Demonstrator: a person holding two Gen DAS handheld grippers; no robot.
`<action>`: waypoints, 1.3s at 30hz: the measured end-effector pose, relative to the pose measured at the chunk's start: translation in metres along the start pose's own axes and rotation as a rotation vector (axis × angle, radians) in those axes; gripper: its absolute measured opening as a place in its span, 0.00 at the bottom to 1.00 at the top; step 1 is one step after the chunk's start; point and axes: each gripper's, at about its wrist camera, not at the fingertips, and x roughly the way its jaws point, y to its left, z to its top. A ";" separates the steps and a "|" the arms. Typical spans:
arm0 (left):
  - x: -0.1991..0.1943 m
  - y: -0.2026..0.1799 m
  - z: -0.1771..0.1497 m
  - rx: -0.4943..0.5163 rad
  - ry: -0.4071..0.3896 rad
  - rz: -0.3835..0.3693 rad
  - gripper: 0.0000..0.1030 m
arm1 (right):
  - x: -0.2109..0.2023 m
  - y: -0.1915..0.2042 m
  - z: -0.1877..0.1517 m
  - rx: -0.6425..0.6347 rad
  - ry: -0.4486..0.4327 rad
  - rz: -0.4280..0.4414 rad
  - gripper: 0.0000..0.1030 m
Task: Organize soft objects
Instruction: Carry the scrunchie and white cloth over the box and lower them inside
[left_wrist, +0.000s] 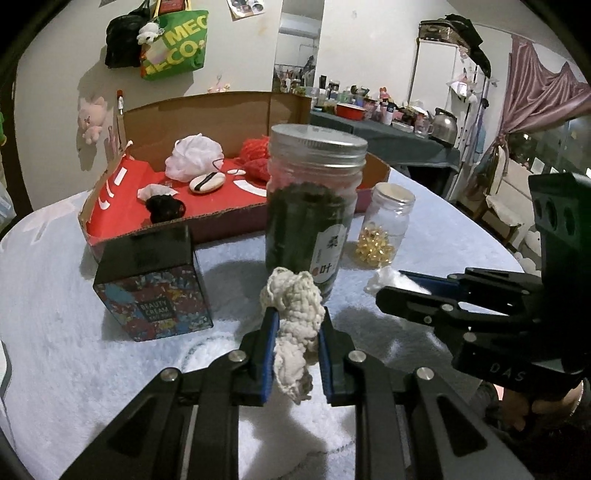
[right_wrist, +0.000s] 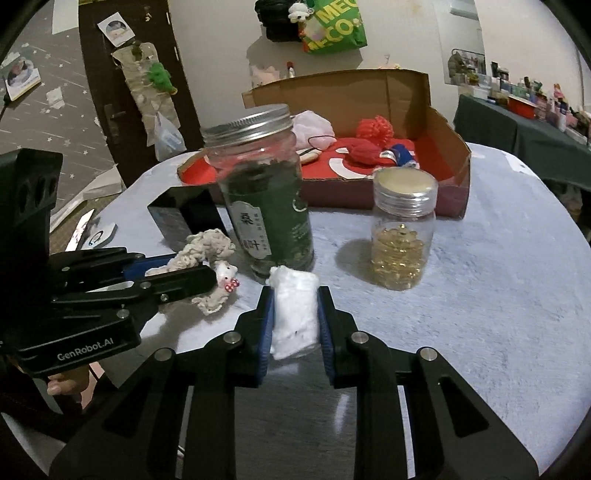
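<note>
My left gripper (left_wrist: 295, 347) is shut on a cream crocheted piece (left_wrist: 293, 325), held just above the pale blue tablecloth in front of the tea jar; it also shows in the right wrist view (right_wrist: 207, 254). My right gripper (right_wrist: 294, 325) is shut on a white cotton wad (right_wrist: 294, 314); its tip shows in the left wrist view (left_wrist: 384, 280). The open cardboard box (left_wrist: 177, 221) with a red floor holds a white mesh puff (left_wrist: 194, 157), red yarn (left_wrist: 256, 155), a black soft item (left_wrist: 164, 208) and a white cushion compact (left_wrist: 207, 182).
A tall tea jar (left_wrist: 314, 199) with a metal lid stands between the grippers and the box. A small jar of yellow capsules (right_wrist: 402, 236) stands to its right. A black Beauty Cream box (left_wrist: 155, 291) stands left. Table edge (right_wrist: 554, 206) curves at right.
</note>
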 end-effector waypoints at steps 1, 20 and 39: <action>-0.001 0.000 0.000 0.001 -0.002 -0.002 0.20 | 0.000 0.000 0.001 -0.001 -0.001 0.003 0.21; -0.013 0.017 -0.011 -0.032 0.006 0.022 0.20 | -0.002 -0.010 -0.002 0.026 0.015 0.010 0.21; -0.046 0.081 -0.030 -0.112 0.013 0.154 0.20 | -0.014 -0.052 -0.008 0.097 0.031 -0.040 0.21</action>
